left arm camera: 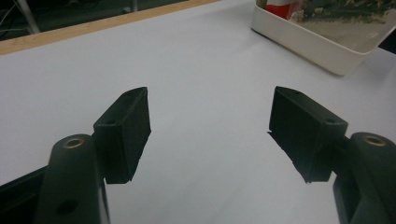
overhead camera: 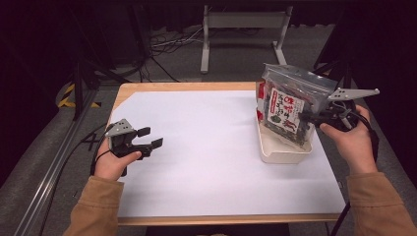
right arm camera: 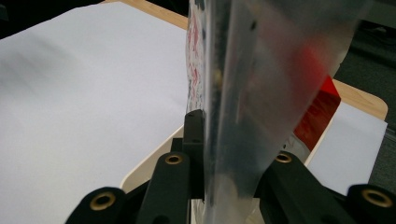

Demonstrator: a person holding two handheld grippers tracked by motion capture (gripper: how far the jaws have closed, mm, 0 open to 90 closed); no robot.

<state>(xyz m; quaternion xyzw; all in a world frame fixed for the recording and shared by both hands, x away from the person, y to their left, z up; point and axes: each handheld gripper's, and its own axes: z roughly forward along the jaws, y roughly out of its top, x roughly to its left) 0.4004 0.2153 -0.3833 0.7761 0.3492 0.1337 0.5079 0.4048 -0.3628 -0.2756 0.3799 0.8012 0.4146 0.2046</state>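
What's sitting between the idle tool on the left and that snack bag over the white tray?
Nothing: the high view shows bare white sheet between the left tool and the snack bag with its tray.

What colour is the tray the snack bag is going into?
Cream white tray, clearest in the high view; the snack bag is above it.
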